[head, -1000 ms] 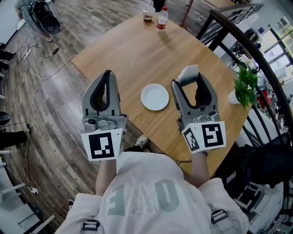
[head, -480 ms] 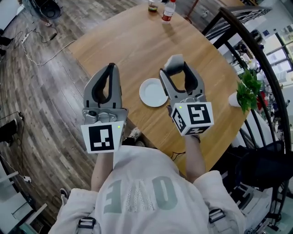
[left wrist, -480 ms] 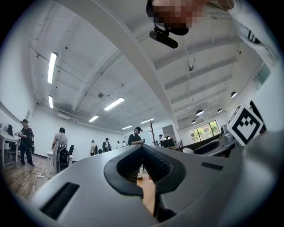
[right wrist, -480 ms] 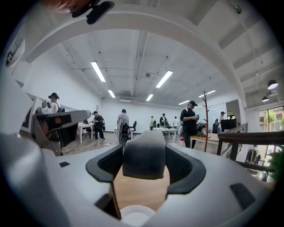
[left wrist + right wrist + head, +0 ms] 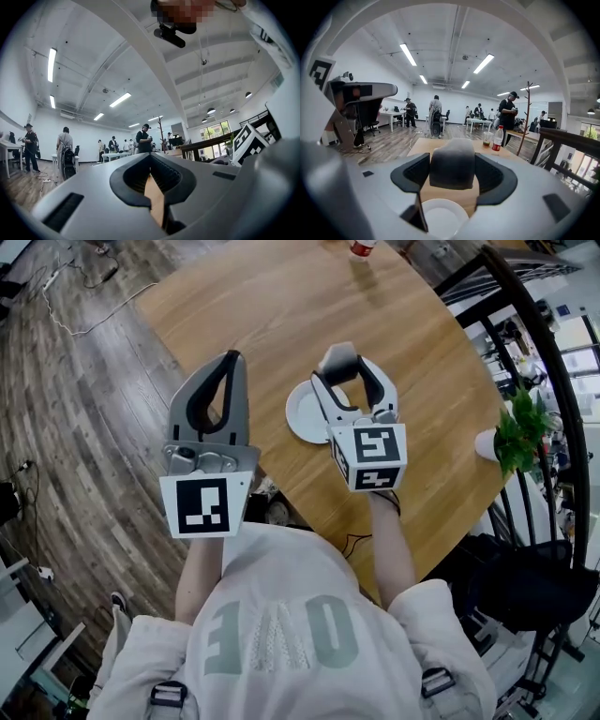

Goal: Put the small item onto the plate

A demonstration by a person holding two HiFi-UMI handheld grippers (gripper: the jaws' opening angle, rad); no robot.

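Observation:
A small grey block (image 5: 337,356) is clamped between the jaws of my right gripper (image 5: 345,371), held in the air over the far edge of the white plate (image 5: 302,413) on the wooden table (image 5: 281,306). In the right gripper view the grey block (image 5: 452,164) fills the gap between the jaws, with the plate (image 5: 440,220) just below and nearer. My left gripper (image 5: 231,360) hovers left of the plate near the table's edge, shut and with nothing in it; its fingertips meet in the left gripper view (image 5: 151,161).
A red-capped bottle (image 5: 498,138) and a cup (image 5: 487,138) stand at the table's far side. A potted plant (image 5: 520,432) sits at the right edge beside a black railing (image 5: 553,381). Several people stand in the room beyond.
My right gripper has carried the grey block leftwards, from right of the plate to over it. The left gripper has hardly moved.

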